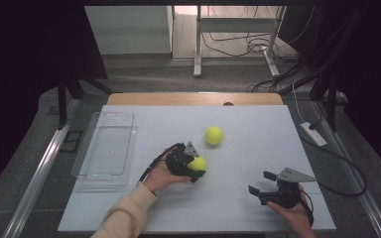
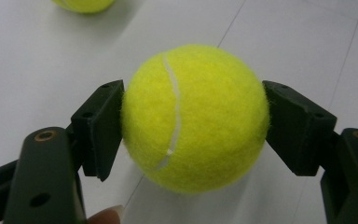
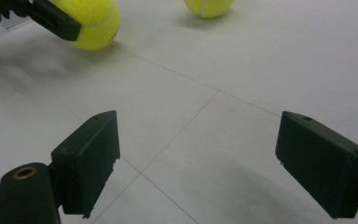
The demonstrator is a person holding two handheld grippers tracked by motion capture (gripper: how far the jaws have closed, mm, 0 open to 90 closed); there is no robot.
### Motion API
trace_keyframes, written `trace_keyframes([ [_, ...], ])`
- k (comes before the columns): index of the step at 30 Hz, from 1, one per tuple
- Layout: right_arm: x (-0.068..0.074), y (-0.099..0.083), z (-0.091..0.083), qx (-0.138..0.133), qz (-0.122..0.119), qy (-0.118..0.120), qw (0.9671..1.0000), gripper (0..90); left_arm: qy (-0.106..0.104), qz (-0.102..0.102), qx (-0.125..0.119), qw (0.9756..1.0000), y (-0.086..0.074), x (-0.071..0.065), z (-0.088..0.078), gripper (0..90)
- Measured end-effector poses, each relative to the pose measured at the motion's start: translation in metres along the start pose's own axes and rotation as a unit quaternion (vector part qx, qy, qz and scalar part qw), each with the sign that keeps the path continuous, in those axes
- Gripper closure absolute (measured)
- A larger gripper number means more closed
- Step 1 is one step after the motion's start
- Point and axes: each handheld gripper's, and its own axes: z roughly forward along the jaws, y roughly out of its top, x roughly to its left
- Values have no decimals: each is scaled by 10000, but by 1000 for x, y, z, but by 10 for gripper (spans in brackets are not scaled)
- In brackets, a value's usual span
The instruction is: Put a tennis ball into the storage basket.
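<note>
The tennis ball (image 2: 195, 117) in your left gripper (image 1: 192, 167) sits low over the table (image 1: 258, 134), clamped across its middle. Judged light, springy and fuzzy, it should grip well there. Your right gripper (image 1: 263, 183) is spread wide, empty, well apart.

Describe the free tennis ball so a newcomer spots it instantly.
On the white table, look right of the clear tray, toward the far edge. The free tennis ball lies bare there; its twin, nearer the person, is clamped in the left gripper.
</note>
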Motion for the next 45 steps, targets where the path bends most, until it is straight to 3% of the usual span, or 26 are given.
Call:
trace_keyframes([
  [5,0,0,0,-2,11,-10,10000,138,-1,25,-225,9997,1,0,-11,268],
  [15,0,0,-1,-20,19,-39,10000,138,26,-1,-379,9993,1,1,-19,267],
  [18,0,0,-1,-27,23,-37,10000,139,-188,-128,-590,9980,1,2,-26,267],
  [25,0,0,-1,-46,43,-32,10000,138,-25,-59,-691,9976,3,3,-37,267],
  [34,2,0,-4,-92,36,-40,9999,141,56,-124,-890,9959,4,6,-48,267],
  [45,11,6,-7,-205,22,-26,9998,140,170,-188,-939,9953,2,11,-54,266],
])
